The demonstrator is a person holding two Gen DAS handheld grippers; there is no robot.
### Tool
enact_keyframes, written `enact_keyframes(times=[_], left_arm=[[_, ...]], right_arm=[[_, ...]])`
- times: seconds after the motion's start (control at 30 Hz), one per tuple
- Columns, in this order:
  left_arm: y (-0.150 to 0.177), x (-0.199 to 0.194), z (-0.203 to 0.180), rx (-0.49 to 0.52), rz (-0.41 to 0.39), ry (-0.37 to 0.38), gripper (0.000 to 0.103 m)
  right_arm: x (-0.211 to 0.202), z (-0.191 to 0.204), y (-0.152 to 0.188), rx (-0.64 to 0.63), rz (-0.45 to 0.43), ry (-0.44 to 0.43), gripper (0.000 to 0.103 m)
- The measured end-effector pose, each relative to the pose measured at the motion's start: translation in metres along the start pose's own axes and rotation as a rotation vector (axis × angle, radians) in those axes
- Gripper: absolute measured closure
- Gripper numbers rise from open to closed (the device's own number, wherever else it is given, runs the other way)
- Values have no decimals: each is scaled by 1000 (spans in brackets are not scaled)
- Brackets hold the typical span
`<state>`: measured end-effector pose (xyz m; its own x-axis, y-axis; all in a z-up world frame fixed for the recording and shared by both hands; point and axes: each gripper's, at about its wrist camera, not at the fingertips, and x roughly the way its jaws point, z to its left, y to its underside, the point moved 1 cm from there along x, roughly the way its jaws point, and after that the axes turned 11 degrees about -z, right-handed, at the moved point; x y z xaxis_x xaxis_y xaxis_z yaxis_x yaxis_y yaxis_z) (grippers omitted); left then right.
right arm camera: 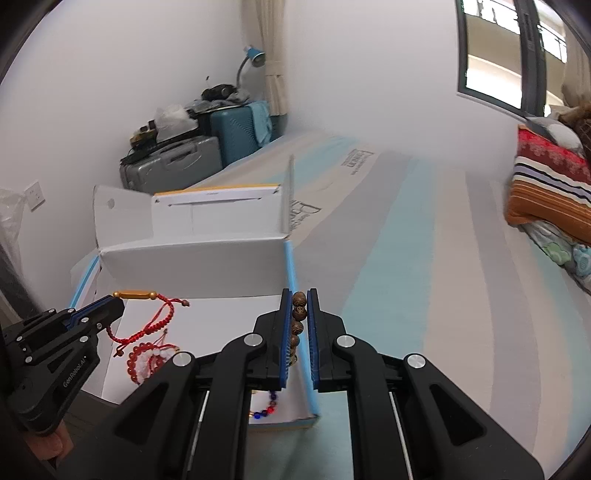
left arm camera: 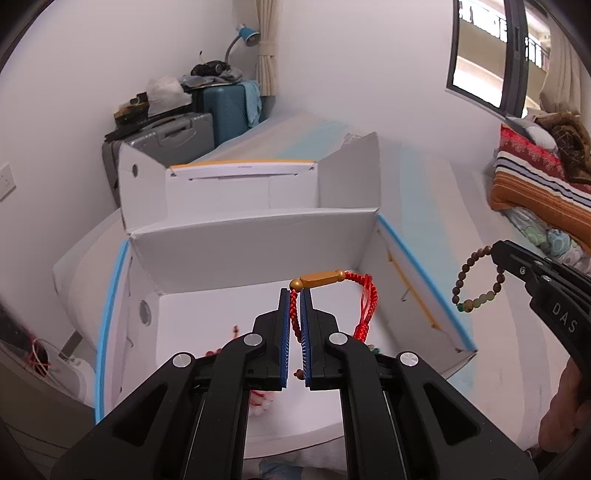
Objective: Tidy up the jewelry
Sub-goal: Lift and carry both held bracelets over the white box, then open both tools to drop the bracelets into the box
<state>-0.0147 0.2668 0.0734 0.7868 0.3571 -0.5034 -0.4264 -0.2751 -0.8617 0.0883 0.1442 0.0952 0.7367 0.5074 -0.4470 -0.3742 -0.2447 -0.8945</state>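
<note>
Two tongs clamped on bracelets, red cord one over the open box, wooden-bead one at its blue rim.

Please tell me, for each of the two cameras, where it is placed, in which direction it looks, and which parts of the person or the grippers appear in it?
Left wrist: sits on the left gripper, looks forward and down into the white box; its gripper pinches the red cord bracelet; right gripper and a hand show at right.
Right wrist: sits on the right gripper, over the box's right edge, clamping the wooden bead bracelet; left gripper shows at left.
Shared: box, both bracelets, suitcases, lamp, window.
</note>
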Motion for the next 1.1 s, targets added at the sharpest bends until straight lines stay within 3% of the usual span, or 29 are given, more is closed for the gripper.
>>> enact_keyframes(times=[0.43, 0.77, 1.1], left_arm=[[28, 34, 39, -14, 102, -55, 98], [45, 59, 47, 28, 203, -82, 98], [48, 63, 48, 33, 214, -91, 96]], right_arm=[[58, 45, 35, -38, 134, -38, 96], [97, 56, 59, -47, 265, 21, 96], [104, 59, 62, -46, 276, 17, 95]])
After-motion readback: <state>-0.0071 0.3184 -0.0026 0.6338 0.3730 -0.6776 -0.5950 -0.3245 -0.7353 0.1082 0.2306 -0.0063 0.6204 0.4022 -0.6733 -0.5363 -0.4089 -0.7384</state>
